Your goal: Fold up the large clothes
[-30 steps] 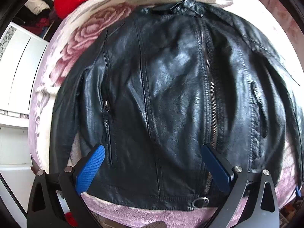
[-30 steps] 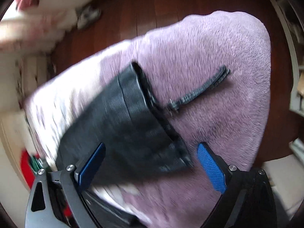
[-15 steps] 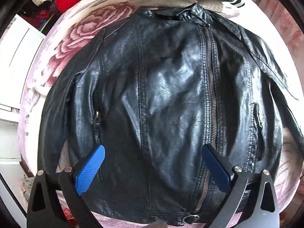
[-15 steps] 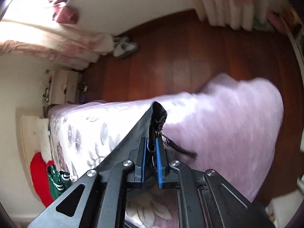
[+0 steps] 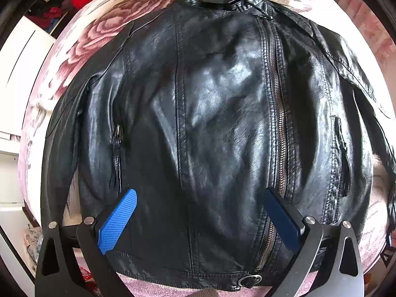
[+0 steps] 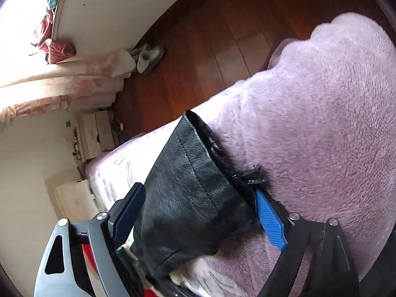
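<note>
A bed (image 5: pixel 81 39) covered with a pink rose-print blanket fills the left wrist view, and a black leather jacket (image 5: pixel 217 128) lies spread flat on it, front up, collar at 12 o'clock and hem at 6 o'clock. Its zip (image 5: pixel 278 113) is done up and runs from the collar down to a metal ring (image 5: pixel 250 279) at the hem, toward 5 o'clock. Red and green clothes are piled beyond the collar.

In the right wrist view, one sleeve (image 6: pixel 195 188) of the jacket lies on the fluffy blanket, its cuff pointing to 12 o'clock, with a wooden floor (image 6: pixel 198 32) and slippers (image 6: pixel 148 58) beyond toward 11 o'clock.

The left gripper (image 5: pixel 200 194) hovers over the lower front of the jacket, jaws released and empty. The right gripper (image 6: pixel 200 190) has its jaws spreading apart, the sleeve between them but not pinched.
</note>
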Available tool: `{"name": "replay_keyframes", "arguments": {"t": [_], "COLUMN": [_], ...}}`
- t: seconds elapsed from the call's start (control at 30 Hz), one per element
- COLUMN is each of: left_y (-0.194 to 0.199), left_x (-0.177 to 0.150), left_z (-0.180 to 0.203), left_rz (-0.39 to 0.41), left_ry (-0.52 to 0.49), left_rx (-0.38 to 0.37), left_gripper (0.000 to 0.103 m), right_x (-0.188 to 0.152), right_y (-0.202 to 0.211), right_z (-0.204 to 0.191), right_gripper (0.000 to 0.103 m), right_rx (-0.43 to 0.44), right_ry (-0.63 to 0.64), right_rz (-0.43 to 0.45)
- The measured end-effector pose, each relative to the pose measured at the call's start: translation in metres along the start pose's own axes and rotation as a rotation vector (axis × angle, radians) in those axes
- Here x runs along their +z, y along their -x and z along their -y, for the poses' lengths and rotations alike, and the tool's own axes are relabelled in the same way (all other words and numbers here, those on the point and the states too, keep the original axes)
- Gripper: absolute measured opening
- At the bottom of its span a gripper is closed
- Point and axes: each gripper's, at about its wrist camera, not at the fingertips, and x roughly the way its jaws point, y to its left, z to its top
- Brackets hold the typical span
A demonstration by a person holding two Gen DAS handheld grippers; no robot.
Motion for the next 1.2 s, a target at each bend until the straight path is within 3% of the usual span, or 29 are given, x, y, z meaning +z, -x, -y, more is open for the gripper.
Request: {"name": "replay_keyframes", "arguments": {"t": [0.2, 0.3, 0.43, 0.5, 0.6, 0.63, 0.67, 0.7, 0.77, 0.87, 1.0, 1.1, 1.2], "left_y": [0.002, -0.001, -0.005, -0.003, -0.003, -0.002, -0.001, -0.001, 0.001, 0.005, 0.012, 0.016, 0.019], "left_x": [-0.007, -0.009, -0.008, -0.008, -0.006, -0.007, -0.008, -0.009, -0.01, -0.014, -0.02, -0.031, -0.048], "left_z": [-0.01, -0.007, -0.003, 0.003, 0.003, 0.002, 0.002, 0.0, -0.005, -0.017, -0.046, -0.081, -0.11], "left_rz": [-0.008, -0.013, -0.005, 0.009, 0.02, 0.018, 0.015, 0.011, 0.01, 0.017, 0.034, 0.045, 0.034], "left_ry": [0.028, 0.021, 0.007, -0.001, 0.018, 0.029, 0.038, 0.046, 0.06, 0.072, 0.12, 0.179, 0.237], "left_rx": [-0.013, -0.012, -0.014, -0.011, -0.026, -0.033, -0.04, -0.047, -0.059, -0.066, -0.06, -0.033, 0.007], "left_gripper": [0.103, 0.103, 0.103, 0.103, 0.103, 0.103, 0.103, 0.103, 0.103, 0.103, 0.103, 0.103, 0.103], "right_x": [-0.017, -0.027, -0.019, -0.018, -0.025, -0.028, -0.028, -0.024, -0.02, -0.019, -0.045, -0.101, -0.197], "right_y": [0.047, 0.049, 0.003, -0.014, -0.014, -0.011, -0.007, -0.006, 0.002, 0.013, 0.032, 0.039, 0.031], "right_z": [0.003, 0.008, 0.002, -0.008, -0.017, -0.018, -0.018, -0.016, -0.022, -0.06, -0.143, -0.22, -0.289], "right_gripper": [0.087, 0.087, 0.089, 0.09, 0.088, 0.066, 0.007, 0.007, 0.007, 0.007, 0.007, 0.007, 0.007], "right_rx": [-0.051, -0.043, -0.047, -0.112, -0.146, -0.126, -0.087, -0.012, 0.016, 0.015, 0.035, 0.042, 0.038], "right_ry": [-0.013, 0.02, 0.057, 0.048, 0.027, 0.023, 0.022, 0.014, 0.02, 0.146, 0.381, 0.633, 0.945], "right_rz": [-0.044, -0.085, -0.035, 0.009, 0.081, 0.088, 0.086, 0.047, 0.058, 0.091, 0.116, 0.08, -0.006]}}
